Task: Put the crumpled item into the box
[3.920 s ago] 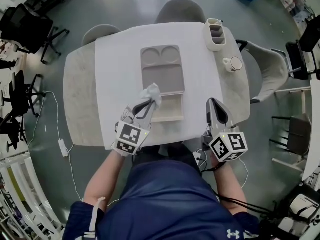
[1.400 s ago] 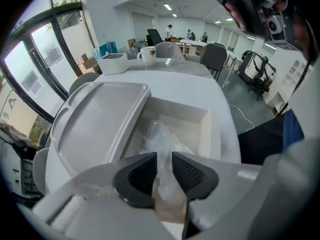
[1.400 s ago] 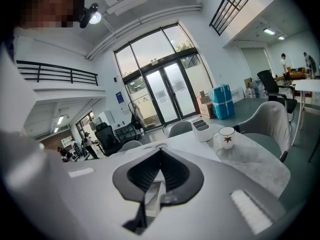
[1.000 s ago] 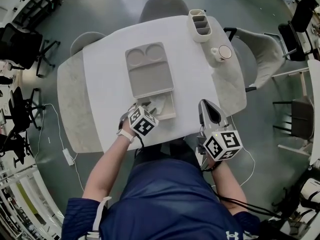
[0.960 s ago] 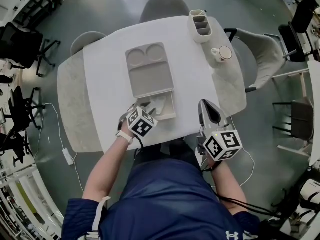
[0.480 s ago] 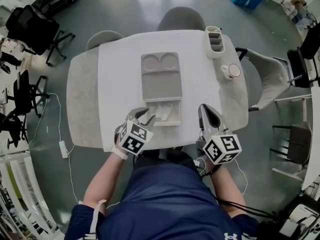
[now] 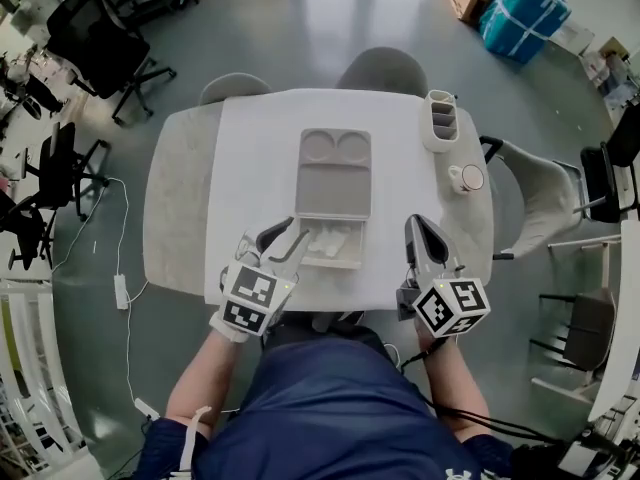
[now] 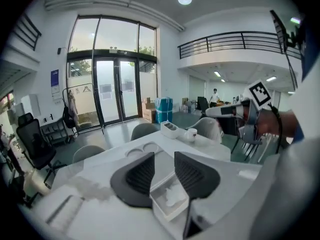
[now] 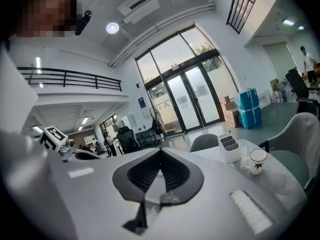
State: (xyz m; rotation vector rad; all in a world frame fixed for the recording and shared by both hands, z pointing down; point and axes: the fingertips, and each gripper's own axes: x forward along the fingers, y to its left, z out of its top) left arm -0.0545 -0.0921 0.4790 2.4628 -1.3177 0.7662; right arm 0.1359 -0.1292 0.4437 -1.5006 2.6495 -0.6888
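Leaning in from the bottom edge of the head view, a person [image 7: 330, 408] in a blue top holds one tool per hand, both over the near edge of the white worktop [image 7: 250, 168].

Left tool [image 7: 288, 236], lower centre-left: jaws apart w/ nothing between them. In the left gripper view the gap looks straight down on the box [image 8: 167, 206]. The tips sit just beside the box's left near corner; can't tell if they touch it.

Right tool [image 7: 417, 226], lower centre-right: jaws pressed together, empty, well apart from the box and pointing away from the person.

Crumpled item [image 7: 325, 243]: white, wadded, lying inside the box, approx. in its middle. The box is open-topped, shallow and pale, at frame centre between the two tools and nearer the left one.

Just beyond the box, touching its far side, is a beige tray [image 7: 335, 178]: a flat rectangular section, then two round recesses at its far end.

Upper right of the worktop: a compartmented caddy [image 7: 441, 118] at the far corner, and a white mug [image 7: 466, 178] near it, towards the right edge.

Beyond and beside the worktop are grey chairs [image 7: 380, 68], at the far side and at the right. Around everything is a glossy grey floor [image 7: 300, 18].
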